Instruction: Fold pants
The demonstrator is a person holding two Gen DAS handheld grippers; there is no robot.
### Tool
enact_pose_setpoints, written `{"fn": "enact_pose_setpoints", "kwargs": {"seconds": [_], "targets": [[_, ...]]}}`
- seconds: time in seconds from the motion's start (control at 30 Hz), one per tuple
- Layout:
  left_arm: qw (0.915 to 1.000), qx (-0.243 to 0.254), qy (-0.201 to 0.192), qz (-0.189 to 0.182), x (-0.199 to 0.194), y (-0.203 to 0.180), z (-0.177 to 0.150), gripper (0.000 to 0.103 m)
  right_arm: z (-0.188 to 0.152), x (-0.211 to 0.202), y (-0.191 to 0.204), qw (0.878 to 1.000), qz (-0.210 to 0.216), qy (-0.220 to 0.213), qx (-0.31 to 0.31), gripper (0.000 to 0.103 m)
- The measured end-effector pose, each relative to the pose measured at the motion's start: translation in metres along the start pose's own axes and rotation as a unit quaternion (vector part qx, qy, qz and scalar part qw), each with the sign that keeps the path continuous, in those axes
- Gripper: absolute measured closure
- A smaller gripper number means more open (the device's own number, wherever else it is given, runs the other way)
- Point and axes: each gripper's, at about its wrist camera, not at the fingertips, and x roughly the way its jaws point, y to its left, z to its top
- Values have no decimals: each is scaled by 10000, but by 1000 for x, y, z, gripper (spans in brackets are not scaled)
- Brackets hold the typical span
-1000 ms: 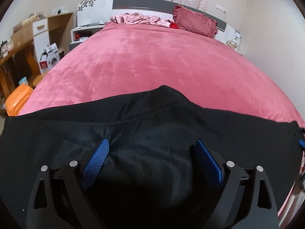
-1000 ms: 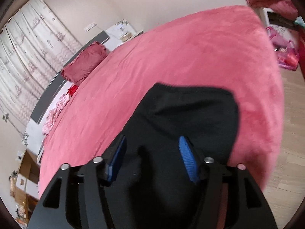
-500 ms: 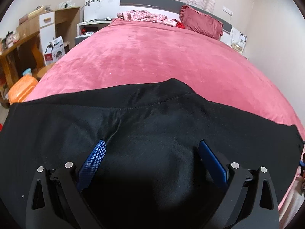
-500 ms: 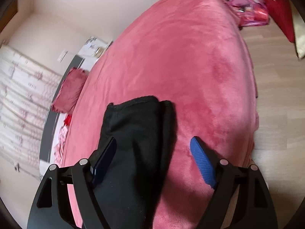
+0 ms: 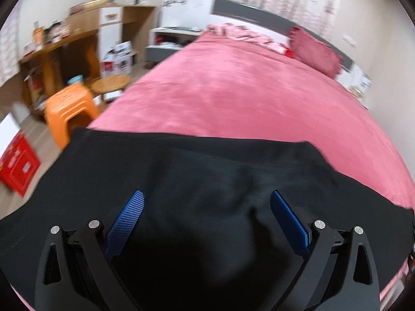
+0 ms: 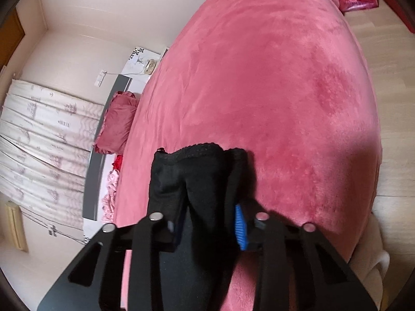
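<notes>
Pants [image 5: 207, 194] lie spread black across the near edge of the bed [image 5: 246, 103], its pink cover running back to a pillow [image 5: 315, 51] at the headboard; from my left gripper [image 5: 207, 204] I see the jaws standing wide apart over the cloth, nothing pinched between them, an orange stool [image 5: 68, 108] and a red box [image 5: 18, 165] on the floor off to the left. Moving right, my right gripper [image 6: 205, 223] is closing its jaws on a bunched end of the pants [image 6: 197, 171], the hem with its stitched edge poking out just ahead of the blue pads [image 6: 240, 229]; the pads look to be pressing the fabric already.

Risk, as I judge it: the right jaws hold a thick gather rather than a clean edge, so layers could slip apart when I lift, and the fold would land crooked; with the left jaws holding nothing, the broad part may drag along the plush cover.

Only the left view shows how wide and flat the cloth lies; only the right view shows the grip and the hem.
</notes>
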Motion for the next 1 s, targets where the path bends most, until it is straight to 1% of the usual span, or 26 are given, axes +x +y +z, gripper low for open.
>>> {"fn": "enact_pose_setpoints", "kwargs": {"seconds": [0.03, 0.07, 0.1, 0.17, 0.23, 0.3, 0.43, 0.57, 0.73, 0.83, 0.93, 1.0], "targets": [[9997, -167, 98, 120, 4, 11, -2, 6, 1, 0, 0, 10000, 10, -9, -1, 80], [9994, -264, 176, 140, 7, 18, -3, 6, 0, -2, 2, 10000, 1, -21, -37, 82], [9993, -312, 207, 75, 8, 23, -6, 6, -1, -4, 4, 10000, -18, -32, -76, 82], [9997, -191, 147, 100, 6, 20, -7, 4, -3, -7, 10, 9998, -77, -46, -170, 84], [9993, 61, 215, 296, 8, 11, -8, 4, -5, -10, 16, 9997, -116, -23, -227, 84], [9987, 213, 236, 405, 9, 7, -10, 4, -3, -11, 25, 9990, -222, 30, -381, 84], [9992, 131, 223, 318, 8, 10, -9, 4, -1, -22, 42, 9988, -152, 73, -462, 85], [9994, 78, 193, 279, 6, 10, -9, 4, -5, -35, 71, 9972, -27, 80, -743, 85], [9996, 38, 159, 249, 5, 9, -9, 4, -27, -47, 115, 9910, 255, 183, -1303, 85], [9996, 12, 166, 206, 5, 9, -9, 4, -45, -53, 144, 9851, 513, 270, -1619, 85], [9997, -56, 162, 150, 3, 11, -9, 4, -66, -61, 176, 9753, 830, 367, -2016, 84], [9997, -100, 158, 127, 3, 12, -8, 4, -81, -67, 199, 9665, 1062, 413, -2301, 85]]}}
